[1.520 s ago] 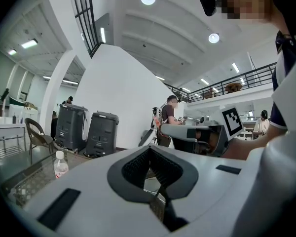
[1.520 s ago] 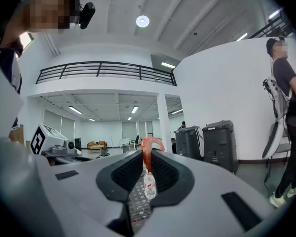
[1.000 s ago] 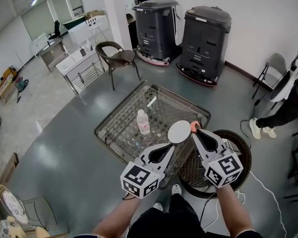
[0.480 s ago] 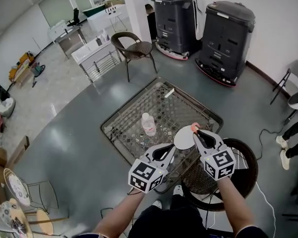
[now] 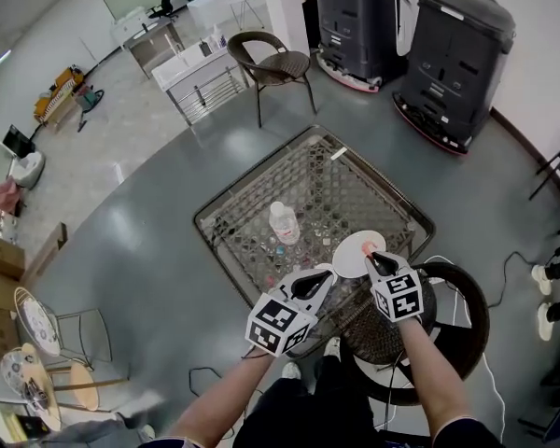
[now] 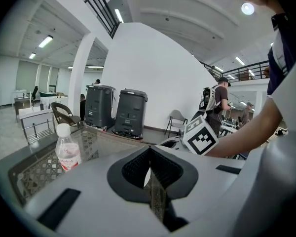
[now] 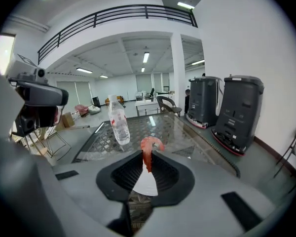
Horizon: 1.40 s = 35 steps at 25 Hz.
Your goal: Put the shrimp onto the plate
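A pink shrimp [image 7: 149,151] is pinched tail-down in my right gripper [image 7: 148,163], which is shut on it. In the head view the shrimp [image 5: 369,248] hangs over the right part of the white plate [image 5: 351,255], which lies on the glass table's near right side. The plate [image 7: 147,182] shows as a white wedge below the right jaws. My left gripper [image 5: 329,273] hovers just left of the plate, jaws shut with nothing in them. From the left gripper [image 6: 150,154] view, the right gripper's marker cube [image 6: 203,135] sits to the right.
A clear water bottle [image 5: 283,221] stands mid-table, left of the plate. The glass table [image 5: 261,203] has a wicker frame. A round wicker chair [image 5: 453,320] is at the table's near right; another chair [image 5: 275,68] and two dark bins [image 5: 453,35] stand beyond.
My right gripper has carried the shrimp from the plate's right edge to over the plate. The left gripper stays beside it, and the head view has shifted.
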Each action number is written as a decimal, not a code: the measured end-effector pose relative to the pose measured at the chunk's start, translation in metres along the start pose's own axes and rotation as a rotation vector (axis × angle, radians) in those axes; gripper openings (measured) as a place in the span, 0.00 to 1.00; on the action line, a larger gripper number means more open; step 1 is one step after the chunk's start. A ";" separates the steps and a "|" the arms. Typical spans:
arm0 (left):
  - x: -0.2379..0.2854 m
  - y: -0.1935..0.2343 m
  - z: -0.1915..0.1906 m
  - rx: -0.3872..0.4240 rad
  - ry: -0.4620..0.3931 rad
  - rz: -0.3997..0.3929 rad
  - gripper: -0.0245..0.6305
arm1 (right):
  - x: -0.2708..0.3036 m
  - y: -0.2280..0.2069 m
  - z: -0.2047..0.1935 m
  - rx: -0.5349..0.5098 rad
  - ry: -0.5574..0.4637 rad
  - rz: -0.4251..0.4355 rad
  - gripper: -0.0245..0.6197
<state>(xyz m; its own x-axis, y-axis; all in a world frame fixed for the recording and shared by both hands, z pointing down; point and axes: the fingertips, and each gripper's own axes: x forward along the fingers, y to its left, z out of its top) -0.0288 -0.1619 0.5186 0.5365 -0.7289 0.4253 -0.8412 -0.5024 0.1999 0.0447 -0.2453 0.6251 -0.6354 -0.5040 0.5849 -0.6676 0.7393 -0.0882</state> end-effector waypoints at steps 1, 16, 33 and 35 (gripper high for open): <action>0.003 0.000 -0.004 -0.004 0.010 0.001 0.05 | 0.009 -0.002 -0.009 0.005 0.025 0.005 0.12; 0.019 0.014 -0.043 -0.080 0.105 0.030 0.05 | 0.103 -0.011 -0.087 -0.051 0.326 0.056 0.12; 0.017 0.011 -0.046 -0.056 0.125 0.003 0.05 | 0.096 -0.010 -0.076 -0.037 0.354 0.040 0.13; 0.016 0.010 -0.042 -0.046 0.116 -0.013 0.05 | 0.080 -0.012 -0.063 -0.012 0.288 0.020 0.13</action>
<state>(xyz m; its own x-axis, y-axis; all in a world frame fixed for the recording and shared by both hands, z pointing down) -0.0317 -0.1593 0.5644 0.5381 -0.6626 0.5210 -0.8379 -0.4875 0.2454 0.0266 -0.2666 0.7234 -0.5106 -0.3429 0.7885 -0.6507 0.7535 -0.0937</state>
